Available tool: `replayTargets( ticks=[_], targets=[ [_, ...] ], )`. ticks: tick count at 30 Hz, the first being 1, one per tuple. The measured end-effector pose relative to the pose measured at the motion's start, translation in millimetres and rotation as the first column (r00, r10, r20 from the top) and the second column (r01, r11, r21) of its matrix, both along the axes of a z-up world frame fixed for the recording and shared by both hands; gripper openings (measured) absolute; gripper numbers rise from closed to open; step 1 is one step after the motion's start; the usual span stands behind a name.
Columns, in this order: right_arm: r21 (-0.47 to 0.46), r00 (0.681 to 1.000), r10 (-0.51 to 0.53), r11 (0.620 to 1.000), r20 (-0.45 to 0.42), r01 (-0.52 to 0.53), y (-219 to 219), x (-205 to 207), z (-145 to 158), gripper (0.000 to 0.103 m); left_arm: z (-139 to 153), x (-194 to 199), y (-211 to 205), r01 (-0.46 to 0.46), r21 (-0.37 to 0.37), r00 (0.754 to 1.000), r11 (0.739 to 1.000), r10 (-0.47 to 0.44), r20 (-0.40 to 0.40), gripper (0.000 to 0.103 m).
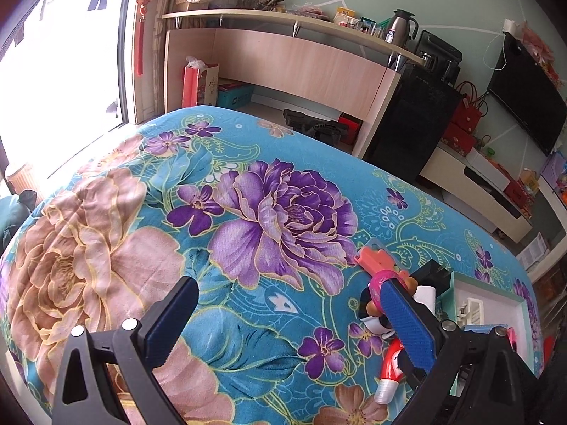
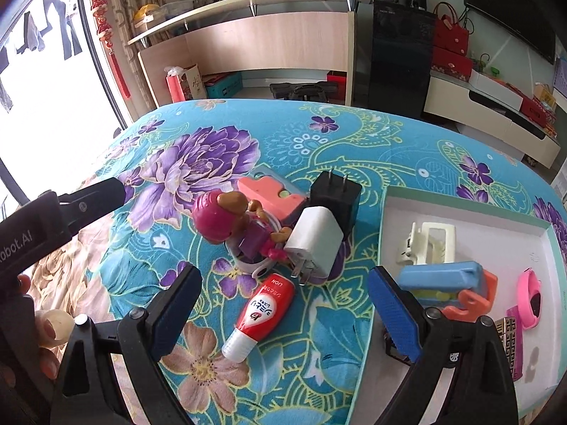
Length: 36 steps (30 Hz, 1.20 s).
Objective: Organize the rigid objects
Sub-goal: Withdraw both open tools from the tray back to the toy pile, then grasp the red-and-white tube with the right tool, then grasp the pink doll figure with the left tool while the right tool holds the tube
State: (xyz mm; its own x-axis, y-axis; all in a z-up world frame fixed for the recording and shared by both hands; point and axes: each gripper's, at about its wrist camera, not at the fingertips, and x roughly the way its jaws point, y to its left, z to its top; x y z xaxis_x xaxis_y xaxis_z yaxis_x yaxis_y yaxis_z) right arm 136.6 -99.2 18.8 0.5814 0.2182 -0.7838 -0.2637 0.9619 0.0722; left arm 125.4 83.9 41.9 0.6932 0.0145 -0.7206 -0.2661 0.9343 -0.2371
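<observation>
On the floral cloth lies a pile: a red-and-white tube (image 2: pixel 262 315), a white plug adapter (image 2: pixel 315 241), a black plug adapter (image 2: pixel 336 194), a pink-haired doll (image 2: pixel 230 226) and a salmon block (image 2: pixel 269 194). My right gripper (image 2: pixel 283 304) is open and empty, hovering just above the tube. A white tray (image 2: pixel 471 212) at the right holds a cream clip (image 2: pixel 428 244), a blue-and-orange stapler (image 2: pixel 446 283) and a pink ring (image 2: pixel 531 297). My left gripper (image 1: pixel 290 318) is open and empty over the cloth, left of the pile; the tube (image 1: pixel 389 372) and doll (image 1: pixel 382 283) show by its right finger.
A wooden counter (image 2: pixel 269 39) and a black cabinet (image 2: pixel 400 60) stand behind the table. A TV stand (image 2: pixel 496 120) is at the back right. The other gripper's body (image 2: pixel 53 219) and the hand holding it are at the left edge of the right wrist view.
</observation>
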Motion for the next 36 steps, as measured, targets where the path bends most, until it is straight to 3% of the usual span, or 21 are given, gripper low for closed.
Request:
replayTargets(
  ticks=[6,14,16,21,36],
  targets=[
    [-0.019,0.998,0.025,0.999,-0.059,-0.026,12,1,-18,0.084,-9,4,-1,-0.004,-0.003,0.999,1.0,0.004,-0.051,0.103],
    [-0.044,0.993,0.035,0.998,-0.116,-0.04,17,4,-34,0.06,-12,7,-5,0.012,-0.017,0.998,1.0,-0.013,-0.059,0.103],
    [-0.053,0.991,0.033,0.998,-0.126,-0.04,18,5,-37,0.05,-12,8,-7,0.021,-0.017,0.998,1.0,-0.021,-0.058,0.103],
    [-0.042,0.99,0.032,0.998,-0.138,-0.038,14,6,-38,0.039,-9,11,-15,0.053,-0.019,0.998,0.998,-0.054,-0.042,0.103],
    [0.011,0.99,-0.004,1.0,-0.138,0.006,-8,6,-29,0.032,-14,30,-54,0.185,0.002,0.982,0.983,-0.185,-0.026,0.103]
  ],
)
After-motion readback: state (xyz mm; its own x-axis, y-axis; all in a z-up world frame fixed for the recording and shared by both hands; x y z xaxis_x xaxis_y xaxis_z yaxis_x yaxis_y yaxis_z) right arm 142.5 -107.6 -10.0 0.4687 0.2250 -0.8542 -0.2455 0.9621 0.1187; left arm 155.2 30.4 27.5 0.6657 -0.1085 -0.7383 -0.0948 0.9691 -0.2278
